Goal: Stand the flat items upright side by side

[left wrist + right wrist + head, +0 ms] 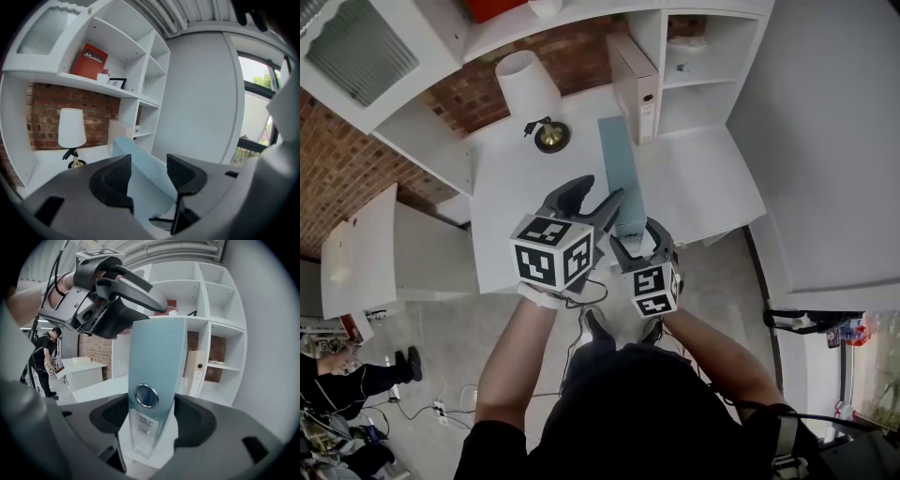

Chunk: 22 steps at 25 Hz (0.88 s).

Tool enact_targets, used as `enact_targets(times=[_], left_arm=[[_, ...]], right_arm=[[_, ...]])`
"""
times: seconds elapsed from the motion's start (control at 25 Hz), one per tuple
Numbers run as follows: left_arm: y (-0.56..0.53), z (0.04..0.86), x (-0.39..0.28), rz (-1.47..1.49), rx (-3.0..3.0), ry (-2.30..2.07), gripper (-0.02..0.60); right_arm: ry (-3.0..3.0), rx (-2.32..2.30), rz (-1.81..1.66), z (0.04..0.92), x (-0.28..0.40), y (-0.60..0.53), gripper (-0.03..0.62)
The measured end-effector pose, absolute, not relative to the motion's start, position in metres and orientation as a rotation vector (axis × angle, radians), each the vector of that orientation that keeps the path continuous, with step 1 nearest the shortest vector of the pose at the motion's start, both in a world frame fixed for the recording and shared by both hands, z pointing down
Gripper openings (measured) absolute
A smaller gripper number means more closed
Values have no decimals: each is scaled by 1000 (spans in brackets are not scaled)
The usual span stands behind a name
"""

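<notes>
Head view: a pale blue binder (622, 164) is held over the white desk (511, 216), running from centre toward 12 o'clock. The left gripper (605, 208) is at its 9 o'clock and the right gripper (630, 246) at its 6 o'clock.

Left gripper view: the jaws are clamped on the binder's top end.

Right gripper view: the jaws are closed on the spine near the finger ring (146, 395). The binder is probably stiff, smooth and fairly light, so the spine is the place to grip it.

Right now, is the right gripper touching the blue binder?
Touching. The right gripper view shows the binder standing between the jaws of the right gripper. Both pads sit against the sides of its spine, with no gap on either side.
</notes>
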<state>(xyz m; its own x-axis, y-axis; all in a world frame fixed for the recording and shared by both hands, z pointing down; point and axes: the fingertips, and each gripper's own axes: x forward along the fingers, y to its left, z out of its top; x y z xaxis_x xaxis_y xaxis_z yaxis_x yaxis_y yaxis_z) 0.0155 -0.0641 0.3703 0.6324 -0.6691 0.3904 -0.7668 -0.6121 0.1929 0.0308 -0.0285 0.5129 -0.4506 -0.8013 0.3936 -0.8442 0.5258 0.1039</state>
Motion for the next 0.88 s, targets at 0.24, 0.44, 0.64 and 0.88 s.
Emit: enact_targets(times=[0.24, 0.44, 0.64, 0.88], left_arm=[[-67, 373, -45, 271, 2468, -1234, 227], [-70, 408, -101, 265, 2374, -1261, 227], [-69, 427, -130, 255, 2336, -1210, 227], [-79, 432, -158, 243, 2353, -1159, 227]], right_arm=[[-2373, 1366, 142, 509, 29, -29, 293], [-2381, 1391, 165, 502, 25, -41, 293], [-2332, 1419, 178, 503, 26, -69, 293], [-2314, 1458, 198, 500, 21, -107, 293]])
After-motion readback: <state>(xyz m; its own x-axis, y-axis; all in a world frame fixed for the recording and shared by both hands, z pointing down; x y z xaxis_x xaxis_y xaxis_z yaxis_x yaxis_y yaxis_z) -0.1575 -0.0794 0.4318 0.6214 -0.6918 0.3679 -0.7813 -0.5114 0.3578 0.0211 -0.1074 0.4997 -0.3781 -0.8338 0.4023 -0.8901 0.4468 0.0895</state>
